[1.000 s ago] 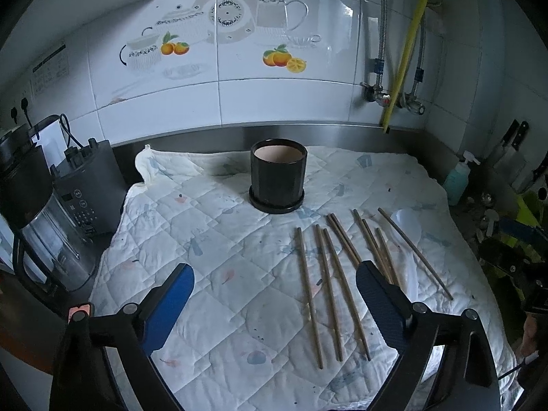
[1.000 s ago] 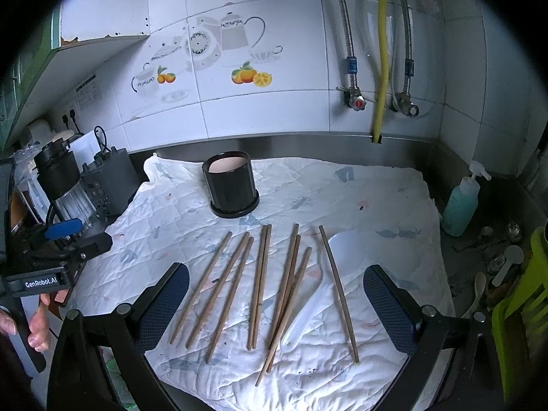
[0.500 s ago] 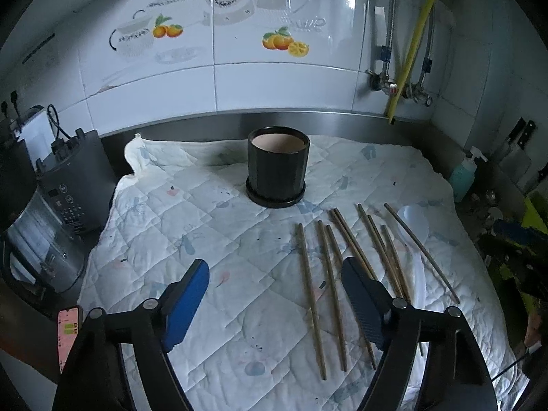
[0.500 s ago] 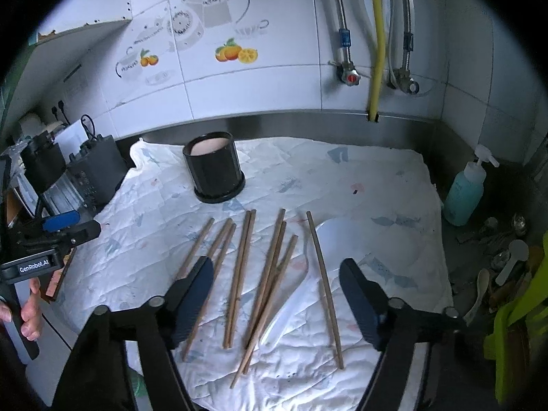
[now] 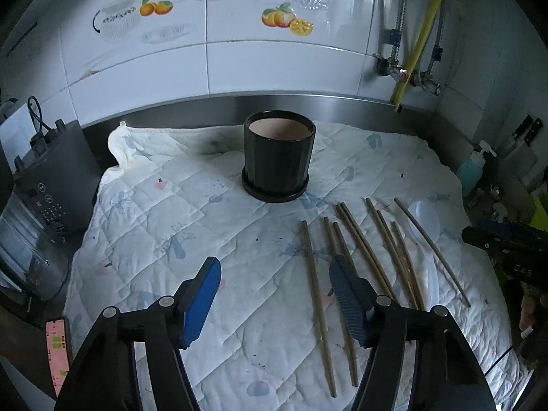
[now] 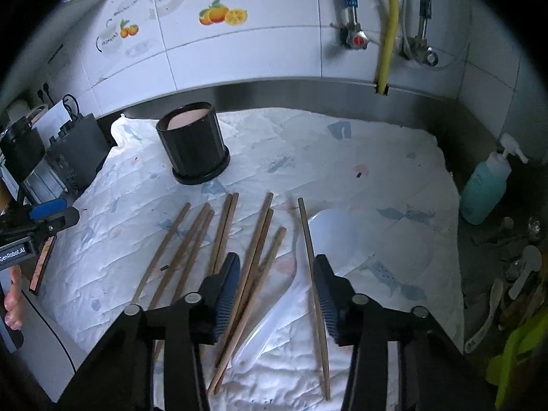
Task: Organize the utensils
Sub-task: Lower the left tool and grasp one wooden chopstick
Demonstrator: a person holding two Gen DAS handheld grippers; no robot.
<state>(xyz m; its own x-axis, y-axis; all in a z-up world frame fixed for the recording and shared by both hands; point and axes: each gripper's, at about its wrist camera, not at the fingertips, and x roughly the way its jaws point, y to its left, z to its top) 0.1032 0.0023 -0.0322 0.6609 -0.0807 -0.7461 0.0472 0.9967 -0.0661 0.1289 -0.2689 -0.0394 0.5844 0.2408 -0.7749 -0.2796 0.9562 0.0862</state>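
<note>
over the last second both grippers have dropped toward the quilted cloth (image 5: 154,226) and narrowed, so a first pick looks close. ahead of both stands the black pot (image 5: 278,159), apparently empty. the left gripper (image 5: 274,294), half open and holding nothing, has the chopsticks (image 5: 316,294) under its right finger. the right gripper (image 6: 274,284) (also empty, part open) straddles several. only its view shows the white spoon (image 6: 328,239) whole.
</note>
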